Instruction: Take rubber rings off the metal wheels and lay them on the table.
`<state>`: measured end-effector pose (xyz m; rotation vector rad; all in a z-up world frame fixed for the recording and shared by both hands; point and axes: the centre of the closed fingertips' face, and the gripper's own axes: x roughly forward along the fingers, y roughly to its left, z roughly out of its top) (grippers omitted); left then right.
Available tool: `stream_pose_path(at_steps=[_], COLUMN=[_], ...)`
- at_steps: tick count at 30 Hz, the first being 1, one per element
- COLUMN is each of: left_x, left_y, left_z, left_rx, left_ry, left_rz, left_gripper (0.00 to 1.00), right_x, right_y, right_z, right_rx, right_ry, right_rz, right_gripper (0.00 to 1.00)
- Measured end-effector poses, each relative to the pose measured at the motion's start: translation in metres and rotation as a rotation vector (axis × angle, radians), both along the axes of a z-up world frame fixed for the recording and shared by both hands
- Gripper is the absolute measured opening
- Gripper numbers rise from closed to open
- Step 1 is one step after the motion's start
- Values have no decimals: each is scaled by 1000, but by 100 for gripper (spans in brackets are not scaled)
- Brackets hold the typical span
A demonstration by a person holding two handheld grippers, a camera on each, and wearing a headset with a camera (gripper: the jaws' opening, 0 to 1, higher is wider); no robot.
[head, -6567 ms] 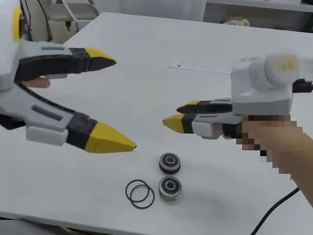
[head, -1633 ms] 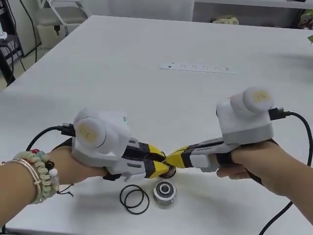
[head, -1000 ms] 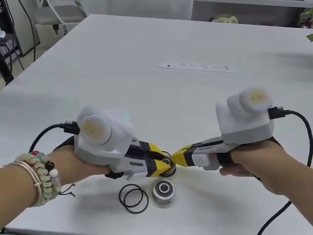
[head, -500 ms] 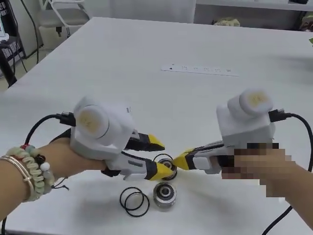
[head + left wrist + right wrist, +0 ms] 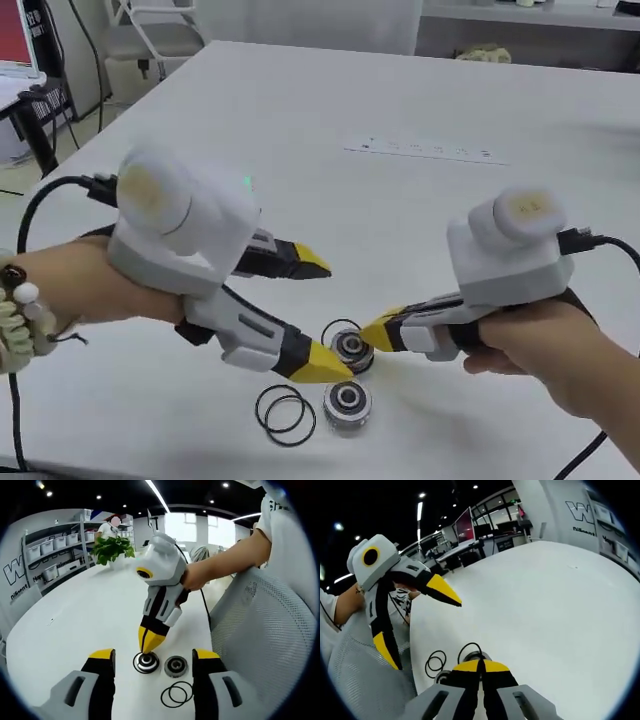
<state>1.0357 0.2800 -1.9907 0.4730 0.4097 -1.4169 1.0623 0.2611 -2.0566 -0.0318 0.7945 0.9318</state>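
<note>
Rubber rings (image 5: 285, 412) — two loose ones, overlapping, lie flat on the bench (image 5: 300, 120) close to its near edge. Just right of them is the nearer wheel (image 5: 347, 403), its rim bare silver. The farther wheel (image 5: 354, 345) sits right behind it, with a third ring (image 5: 333, 328) looped loosely around it and showing on the wheel's far-left side.

Around: a white strip (image 5: 425, 151) lies mid-bench, well apart from the wheels. A black cable (image 5: 578, 458) runs off at the near right corner. A chair (image 5: 150, 35) stands past the far left corner. In the left gripper view a potted plant (image 5: 112, 550) stands at the bench's far end.

Right gripper (image 5: 368, 328): jaws pressed together, no gap, yellow tip touching the farther wheel from the right. Can't tell whether it pinches the third ring.

Left gripper (image 5: 341, 322): jaws spread wide, holding nothing. Its lower jaw tip hangs by the gap between the two wheels and hides part of the farther wheel in the head view — the upper jaw is well above the bench. In its own view both wheels lie ahead between the jaws.
</note>
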Motion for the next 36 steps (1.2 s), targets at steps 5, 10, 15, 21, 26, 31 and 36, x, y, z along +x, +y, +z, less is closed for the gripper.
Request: stream_pose_path(at_steps=[5,10,15,21,26,31,36], left_x=[-5,-7,-13,-20,-26,-32,-37], left_y=[18,41,61,76,91,110,128], left_z=[16,31,42,52,50,45,33], left_rx=[7,6,-10,-41,-53,-74,-90], left_ry=[-16,-65,-84,-100,-89,-75,-44], left_rz=[17,69,116,172,217,302,383], left_gripper=[67,83,87,89,90,92,93], right_x=[1,2,2,0,-1,-3,-8], right_y=[2,6,10,14,20,31,42], right_z=[3,9,13,16,25,38,51], right_rx=[1,11,17,24,47,114,175], right_ry=[-9,-33,-44,-47,-59,-54,-46], right_rz=[8,17,29,41,43,46,55], right_gripper=[0,0,0,0,0,0,0])
